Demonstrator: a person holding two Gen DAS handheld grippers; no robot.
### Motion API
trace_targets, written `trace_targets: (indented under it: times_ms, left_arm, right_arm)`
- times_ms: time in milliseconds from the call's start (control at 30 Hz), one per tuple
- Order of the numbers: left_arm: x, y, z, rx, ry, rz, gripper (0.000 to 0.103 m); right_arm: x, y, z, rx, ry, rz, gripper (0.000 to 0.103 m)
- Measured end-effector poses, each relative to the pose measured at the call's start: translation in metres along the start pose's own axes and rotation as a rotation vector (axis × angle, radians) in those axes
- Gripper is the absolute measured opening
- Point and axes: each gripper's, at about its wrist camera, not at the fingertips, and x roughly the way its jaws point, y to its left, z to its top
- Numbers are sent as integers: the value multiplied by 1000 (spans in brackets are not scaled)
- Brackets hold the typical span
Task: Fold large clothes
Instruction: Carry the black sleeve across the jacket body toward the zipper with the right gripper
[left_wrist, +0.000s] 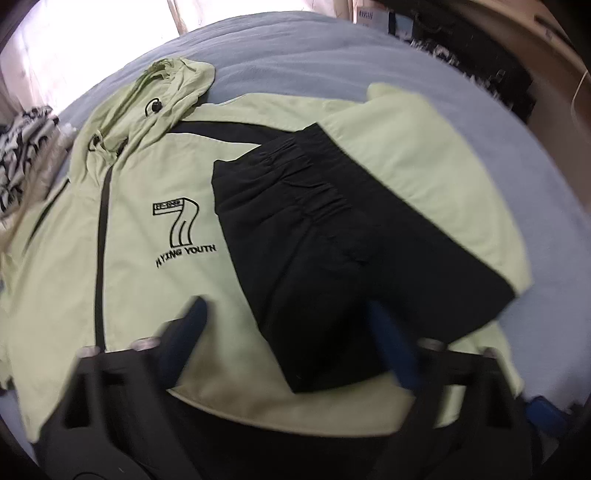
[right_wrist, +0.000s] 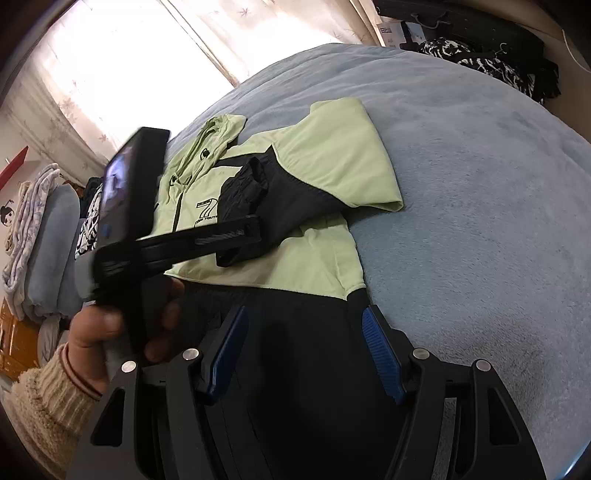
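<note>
Green-and-black hooded jacket, one, ahead of two empty claws, left claw and right claw both spread wide, only right view shows the hand holding the left one.

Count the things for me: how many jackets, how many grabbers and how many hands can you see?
Jackets: 1, the green and black jacket lying on the bed.
Grabbers: 2, the left gripper and the right gripper, both open and holding nothing.
Hands: 1, the hand holding the left one.
Total: 4
</note>
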Motion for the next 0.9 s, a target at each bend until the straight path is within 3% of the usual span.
trace_targets:
  times_ms: [67, 100, 200, 333, 433, 500, 567, 667, 767, 900]
  left_arm:
    - [2, 5, 5, 7, 18, -3, 12]
    - [-2, 12, 8, -9, 1, 18, 7]
    - [-37, 48, 17, -106, -130, 7, 6]
    - [-89, 130, 4, -313, -285, 35, 6]
    - [-90, 187, -21, -431, -253, 52, 11]
    - [-72, 228, -45, -506, -161, -11, 31]
    - [-56, 260, -72, -596, -89, -63, 43]
    - [-43, 290, -101, -684, -48, -151, 49]
    - [-41, 305, -108, -719, -56, -211, 56]
    - [-48, 312, -101, -691, -85, -243, 57]
  right_arm:
    - [-1, 4, -1, -1, -1, -3, 65]
    - [-5, 3, -3, -2, -3, -2, 65]
    - [-8, 12, -5, -12, -17, -1, 65]
    - [-6, 27, -4, -23, -23, -4, 65]
    - [-2, 36, -5, -31, -12, 1, 65]
    - [0, 42, -6, -40, 3, 3, 65]
    - [5, 49, -6, -55, 22, 9, 65]
    - [10, 64, -4, -86, 42, 11, 65]
    - [15, 76, 5, -123, 56, 9, 69]
    - [22, 88, 26, -132, 49, 0, 74]
